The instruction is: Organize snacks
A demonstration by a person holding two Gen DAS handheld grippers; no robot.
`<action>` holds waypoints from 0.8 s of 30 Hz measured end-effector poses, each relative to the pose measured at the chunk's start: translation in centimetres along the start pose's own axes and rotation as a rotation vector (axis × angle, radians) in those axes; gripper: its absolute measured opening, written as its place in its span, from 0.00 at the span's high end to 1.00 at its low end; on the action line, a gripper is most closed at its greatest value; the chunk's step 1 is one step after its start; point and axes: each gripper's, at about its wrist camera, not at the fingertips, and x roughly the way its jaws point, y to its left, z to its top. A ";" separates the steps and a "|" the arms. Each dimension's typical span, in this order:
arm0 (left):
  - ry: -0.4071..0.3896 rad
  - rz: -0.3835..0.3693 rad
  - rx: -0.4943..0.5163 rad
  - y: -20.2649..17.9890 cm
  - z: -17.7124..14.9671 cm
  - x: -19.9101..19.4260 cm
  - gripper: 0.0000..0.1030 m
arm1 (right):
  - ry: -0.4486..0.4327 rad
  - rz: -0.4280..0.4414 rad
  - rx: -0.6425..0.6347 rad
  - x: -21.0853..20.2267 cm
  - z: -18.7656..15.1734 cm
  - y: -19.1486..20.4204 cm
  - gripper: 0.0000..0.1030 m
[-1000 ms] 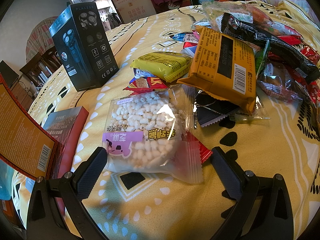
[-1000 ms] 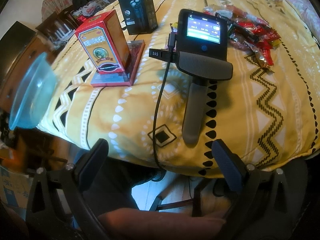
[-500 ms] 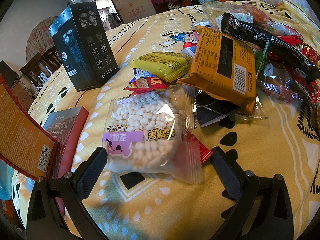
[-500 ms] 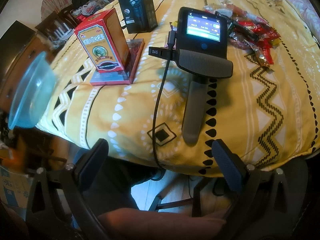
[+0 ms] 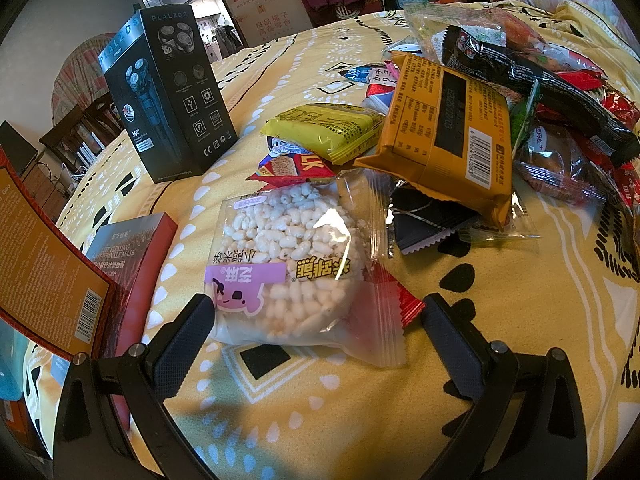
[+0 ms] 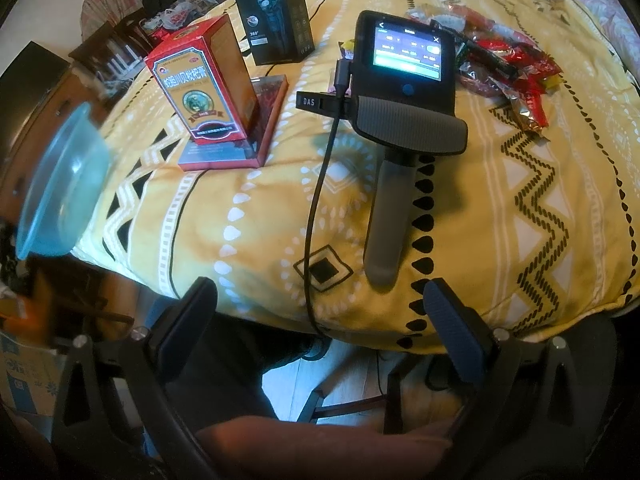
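— Anything moved since a second ago?

— Hardly. On the left side nothing has shifted; on the right the view has crept a touch, so the red box (image 6: 204, 84) sits slightly lower.

— And the left gripper (image 5: 316, 320)?

— Jaws spread wide, holding nothing. The puffed-rice packet (image 5: 292, 260) lies between the fingers, its crinkly clear wrapper just touching the left pad (image 5: 186, 344); the right pad stands apart from it. The rice cake inside is round and knobbly.

— Beyond it?

— A heap of snacks ahead and to the right: a glossy orange packet (image 5: 448, 136), a yellow one (image 5: 324, 128), a long black one (image 5: 540, 84). A tall black carton (image 5: 168, 96) stands ahead to the left, all on the yellow patterned cloth (image 5: 500, 320).

— The right gripper (image 6: 320, 312)?

— Wide too, empty, hanging off the table's edge. The other gripper's grey handle (image 6: 388, 216) and lit screen (image 6: 408, 52) lie just ahead.
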 end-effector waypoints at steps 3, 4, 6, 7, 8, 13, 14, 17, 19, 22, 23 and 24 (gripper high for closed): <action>0.000 0.000 0.000 0.0 0.0 0.0 0.00 | -0.002 0.000 0.000 0.0 0.0 0.0 0.00; 0.000 0.000 0.000 0.0 0.0 0.0 0.00 | -0.001 -0.001 0.000 0.1 0.0 0.0 0.00; 0.000 0.000 0.000 0.0 0.0 0.0 0.00 | -0.002 -0.001 -0.001 0.1 0.1 0.0 0.00; 0.000 0.000 0.000 0.0 0.0 0.0 0.00 | -0.002 -0.001 0.000 0.1 0.1 0.1 0.00; 0.000 0.000 0.000 0.0 0.0 0.0 0.00 | -0.002 0.000 -0.001 0.1 0.1 0.1 0.00; 0.000 0.000 0.000 0.0 0.0 0.0 0.00 | -0.002 0.001 -0.002 0.0 0.2 0.2 0.00; 0.000 0.000 0.000 0.0 0.0 0.0 0.00 | -0.004 0.001 -0.001 0.0 0.2 0.2 0.00; 0.000 0.000 0.000 0.0 0.0 0.0 0.00 | -0.002 0.000 -0.002 0.0 0.2 0.2 0.00; 0.000 0.000 0.000 0.0 0.0 0.0 0.00 | -0.002 0.002 -0.002 0.1 0.2 0.1 0.00; 0.000 0.000 0.000 0.0 0.0 0.0 0.00 | 0.001 0.000 -0.003 0.1 0.1 0.1 0.00; 0.000 0.000 0.000 0.0 0.0 0.0 0.00 | 0.001 -0.001 -0.002 0.2 0.1 0.2 0.00; 0.000 0.000 0.000 0.0 0.0 0.0 0.00 | 0.002 -0.001 -0.002 0.2 0.1 0.1 0.00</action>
